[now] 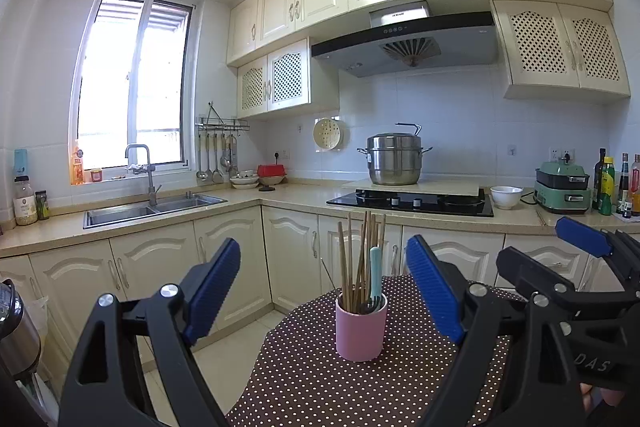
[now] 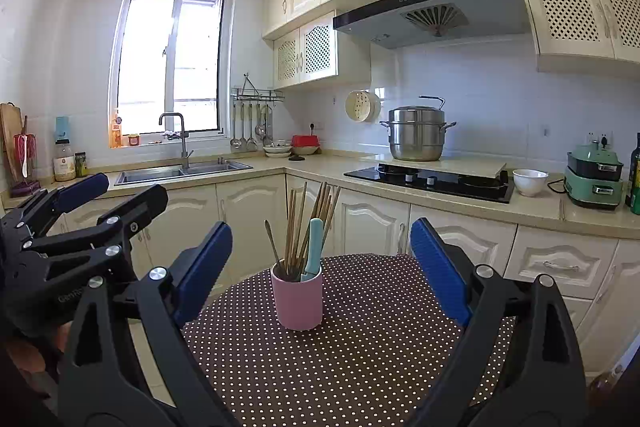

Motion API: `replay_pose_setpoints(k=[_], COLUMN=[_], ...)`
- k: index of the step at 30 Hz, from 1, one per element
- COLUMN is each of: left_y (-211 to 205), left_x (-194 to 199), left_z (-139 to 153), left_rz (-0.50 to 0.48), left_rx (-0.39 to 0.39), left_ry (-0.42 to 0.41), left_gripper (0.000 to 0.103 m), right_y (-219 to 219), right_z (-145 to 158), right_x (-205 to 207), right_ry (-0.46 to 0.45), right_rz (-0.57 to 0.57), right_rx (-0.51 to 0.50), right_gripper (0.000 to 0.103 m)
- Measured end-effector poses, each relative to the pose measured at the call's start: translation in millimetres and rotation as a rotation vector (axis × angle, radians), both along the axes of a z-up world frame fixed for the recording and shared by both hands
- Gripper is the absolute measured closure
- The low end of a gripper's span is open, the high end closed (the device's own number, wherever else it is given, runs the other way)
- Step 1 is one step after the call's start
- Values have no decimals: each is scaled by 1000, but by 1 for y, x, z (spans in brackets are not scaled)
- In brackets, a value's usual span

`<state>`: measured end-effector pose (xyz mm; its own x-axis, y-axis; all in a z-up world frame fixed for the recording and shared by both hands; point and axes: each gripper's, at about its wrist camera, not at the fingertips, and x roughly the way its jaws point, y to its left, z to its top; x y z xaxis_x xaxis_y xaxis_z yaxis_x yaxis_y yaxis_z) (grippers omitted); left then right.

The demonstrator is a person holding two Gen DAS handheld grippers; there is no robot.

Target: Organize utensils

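1. We read this as either the very start or the very end of organizing the utensils: every utensil we can see already stands in the pink cup, and nothing lies loose on the dotted tablecloth.
2. The cup sits upright on the small table, toward its far edge, straight ahead of both cameras and well apart from both sets of fingers.
3. It holds a bundle of wooden chopsticks fanned upward, a light teal handle leaning at the near rim, and, in the right wrist view, a thin dark metal handle at the left side.
4. Our left gripper hangs level with the cup, jaws spread wide and holding nothing.
5. Our right gripper does likewise, jaws wide and empty; each gripper shows at the edge of the other's view, side by side.
6. If sorting is still due, we judge the next move calls for 1 gripper to steady the cup wall while the other closes on a single handle above the rim.
7. The teal handle looks easiest, as it stands clear of the chopsticks.
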<state>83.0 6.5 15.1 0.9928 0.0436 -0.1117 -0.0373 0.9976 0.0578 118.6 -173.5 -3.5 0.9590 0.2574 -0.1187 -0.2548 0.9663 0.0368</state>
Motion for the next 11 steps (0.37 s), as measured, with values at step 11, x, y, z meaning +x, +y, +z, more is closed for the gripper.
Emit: replay_pose_setpoints(k=[11], left_y=[7], left_x=[38], left_z=[-26], left_rz=[25], left_rx=[-5], left_ry=[87], left_gripper=[19], right_y=[-6], right_z=[-33], right_x=[45], right_ry=[106], right_rz=[-19], right_rx=[-31], right_gripper=[13])
